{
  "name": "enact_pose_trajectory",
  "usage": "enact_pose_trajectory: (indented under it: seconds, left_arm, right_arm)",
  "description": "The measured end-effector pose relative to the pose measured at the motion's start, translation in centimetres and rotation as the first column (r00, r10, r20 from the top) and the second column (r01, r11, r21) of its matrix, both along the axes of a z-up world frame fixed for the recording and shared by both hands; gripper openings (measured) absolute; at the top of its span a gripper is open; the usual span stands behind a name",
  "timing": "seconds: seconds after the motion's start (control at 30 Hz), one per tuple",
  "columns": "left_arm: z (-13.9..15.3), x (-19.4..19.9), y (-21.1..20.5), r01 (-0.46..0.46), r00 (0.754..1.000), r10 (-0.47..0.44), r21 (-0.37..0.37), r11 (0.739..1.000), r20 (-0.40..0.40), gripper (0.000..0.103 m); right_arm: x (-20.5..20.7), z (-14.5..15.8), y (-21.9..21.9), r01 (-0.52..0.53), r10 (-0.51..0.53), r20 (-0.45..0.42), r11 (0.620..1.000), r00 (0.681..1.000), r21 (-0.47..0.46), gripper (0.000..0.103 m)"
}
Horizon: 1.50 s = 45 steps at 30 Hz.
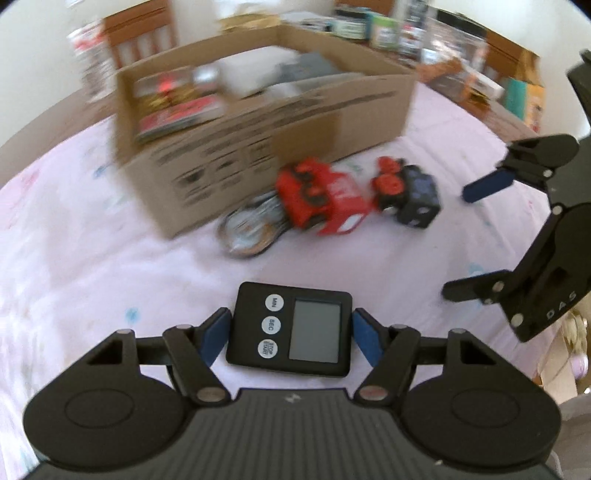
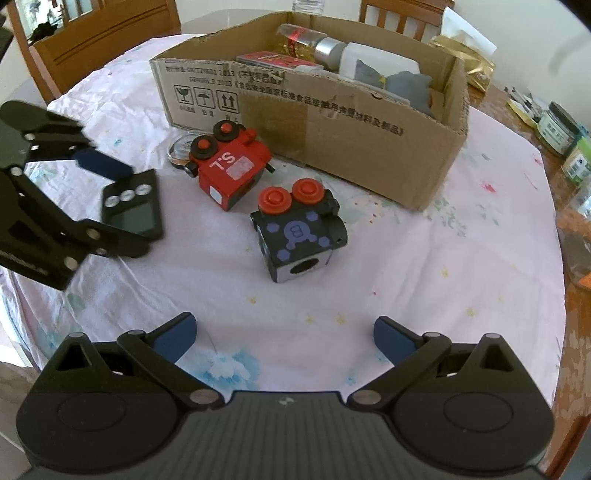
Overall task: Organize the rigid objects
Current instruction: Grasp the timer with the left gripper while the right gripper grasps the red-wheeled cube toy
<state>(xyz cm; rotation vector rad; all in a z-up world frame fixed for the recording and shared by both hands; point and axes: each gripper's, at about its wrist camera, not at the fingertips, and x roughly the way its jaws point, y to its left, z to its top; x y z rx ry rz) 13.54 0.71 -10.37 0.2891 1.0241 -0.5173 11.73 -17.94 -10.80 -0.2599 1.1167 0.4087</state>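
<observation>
A black digital timer (image 1: 288, 328) with three white buttons sits between the blue pads of my left gripper (image 1: 290, 321), which press on its two sides; it stays sharp while the background blurs. The right wrist view shows that same timer (image 2: 133, 208) in the left gripper (image 2: 129, 210) just above the pink tablecloth. My right gripper (image 2: 284, 325) is open with only cloth between its fingers. A black toy block (image 2: 299, 236) with red knobs lies beyond it, and a red toy block (image 2: 231, 166) lies farther back. An open cardboard box (image 2: 351, 136) behind them holds several items.
A small round tin (image 2: 181, 149) rests between the red block and the box. Wooden chairs (image 2: 96, 33) stand behind the round table. Jars (image 2: 557, 127) and packets crowd the right rim. The right gripper (image 1: 460, 242) hangs at the right in the left wrist view.
</observation>
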Motion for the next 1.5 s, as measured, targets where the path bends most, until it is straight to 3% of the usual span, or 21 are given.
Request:
enact_pose_trajectory:
  seconds: [0.2, 0.43, 0.63, 0.87, 1.5]
  left_arm:
    - [0.0, -0.3, 1.7, -0.080, 0.997, 0.080, -0.001, 0.997, 0.002, 0.071]
    - [0.0, -0.6, 1.5, -0.096, 0.995, 0.097, -0.002, 0.995, 0.011, 0.071]
    - [0.1, -0.8, 1.4, -0.058, 0.998, 0.058, 0.009, 0.998, 0.002, 0.072]
    - [0.1, -0.6, 1.2, -0.049, 0.999, 0.049, 0.013, 0.999, 0.000, 0.074]
    - [0.1, -0.2, 1.2, -0.068, 0.998, 0.068, 0.008, 0.998, 0.004, 0.074]
  right_arm:
    - [1.7, 0.0, 1.1, -0.073, 0.073, 0.014, 0.997, 0.997, 0.012, 0.103]
    - [3.8, 0.0, 2.5, -0.125, 0.125, 0.004, 0.992, 0.992, 0.009, 0.103]
    - [2.1, 0.2, 3.3, -0.198, 0.198, -0.016, 0.980, 0.980, 0.005, 0.102]
    - [2.3, 0.7, 2.9, -0.118, 0.118, 0.009, 0.993, 0.993, 0.013, 0.087]
    - [3.6, 0.8, 3.2, 0.048, -0.049, 0.036, 0.999, 0.998, 0.011, 0.064]
